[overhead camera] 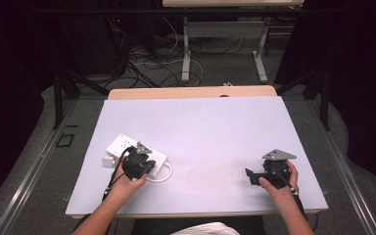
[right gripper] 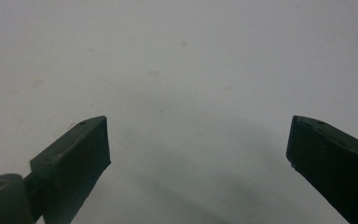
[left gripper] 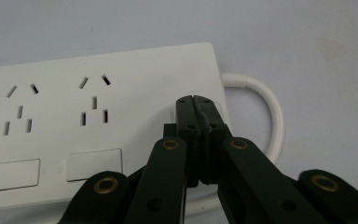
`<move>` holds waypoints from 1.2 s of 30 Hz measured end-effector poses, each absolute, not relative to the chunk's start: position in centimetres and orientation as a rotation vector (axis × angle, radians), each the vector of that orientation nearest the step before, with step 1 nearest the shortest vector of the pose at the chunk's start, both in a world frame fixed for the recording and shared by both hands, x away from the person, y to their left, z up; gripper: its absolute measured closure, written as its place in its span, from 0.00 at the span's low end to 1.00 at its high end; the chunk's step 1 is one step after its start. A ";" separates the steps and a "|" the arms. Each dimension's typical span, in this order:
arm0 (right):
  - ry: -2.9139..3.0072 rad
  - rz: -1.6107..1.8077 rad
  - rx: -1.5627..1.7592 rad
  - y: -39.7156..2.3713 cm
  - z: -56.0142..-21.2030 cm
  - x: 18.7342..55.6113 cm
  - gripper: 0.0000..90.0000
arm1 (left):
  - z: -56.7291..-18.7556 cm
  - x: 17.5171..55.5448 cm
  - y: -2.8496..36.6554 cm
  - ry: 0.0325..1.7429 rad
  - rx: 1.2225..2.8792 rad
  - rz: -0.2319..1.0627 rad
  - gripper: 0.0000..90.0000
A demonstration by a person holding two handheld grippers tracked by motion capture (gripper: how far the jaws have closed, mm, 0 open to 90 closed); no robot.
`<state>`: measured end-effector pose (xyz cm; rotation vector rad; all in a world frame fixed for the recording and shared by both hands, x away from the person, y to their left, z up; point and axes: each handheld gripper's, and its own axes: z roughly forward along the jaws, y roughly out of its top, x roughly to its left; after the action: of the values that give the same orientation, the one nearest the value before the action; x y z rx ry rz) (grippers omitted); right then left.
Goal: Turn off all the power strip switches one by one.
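A white power strip [overhead camera: 122, 147] lies at the table's near left, with its white cord [overhead camera: 162, 175] looping off its right end. My left gripper [overhead camera: 138, 164] hovers over that end. In the left gripper view the left gripper [left gripper: 194, 100] is shut with nothing between the jaws, its tips over the power strip [left gripper: 93, 135] near the corner where the cord [left gripper: 272, 116] leaves. My right gripper [overhead camera: 252, 176] rests at the near right, held by a hand. In the right gripper view the right gripper [right gripper: 198, 140] stands wide open over bare table.
The pale table top [overhead camera: 210, 132] has a wooden strip along its far edge. A small white block [overhead camera: 108, 161] sits beside the power strip's near left end. Beyond the table are cables on the floor and another desk's legs [overhead camera: 186, 54].
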<state>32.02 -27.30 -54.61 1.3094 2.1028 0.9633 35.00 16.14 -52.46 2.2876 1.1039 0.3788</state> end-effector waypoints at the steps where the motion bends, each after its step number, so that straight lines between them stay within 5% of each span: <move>1: 2.102 0.964 1.310 -27.3 -54.6 32.0 0.06 | -52.5 35.0 16.1 1.110 2.289 0.376 1.00; 36: 2.101 0.970 1.312 -27.5 -54.6 32.0 0.06 | -52.4 35.3 17.8 1.129 2.199 0.381 1.00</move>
<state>32.01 -27.55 -54.64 1.3123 2.1005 0.9702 35.30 17.76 -52.37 2.1985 1.1287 0.3806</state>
